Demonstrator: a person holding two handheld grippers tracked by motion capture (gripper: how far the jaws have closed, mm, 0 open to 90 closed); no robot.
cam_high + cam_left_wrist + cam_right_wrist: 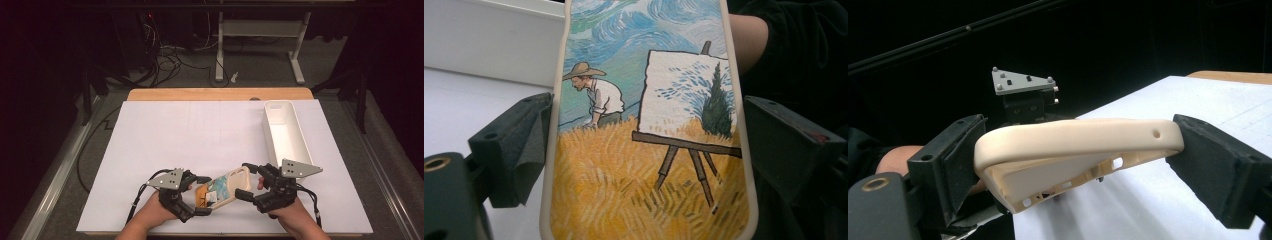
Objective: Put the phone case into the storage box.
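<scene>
Phone case [223,189] clamped at both ends, low over the white table [165,145] near its front edge.

Left gripper [200,196] and right gripper [246,181] each pinch its cream rim. A white bin [286,131] lies at right; cables cross the dark floor behind. The left gripper view shows the painted field scene; the right gripper view, its edge.

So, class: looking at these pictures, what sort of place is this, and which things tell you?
Probably a lab or recording workspace, not a home: a white board covers the table as a work surface, loose cables trail over the floor behind, and bare metal table legs stand in the dark surround.
</scene>
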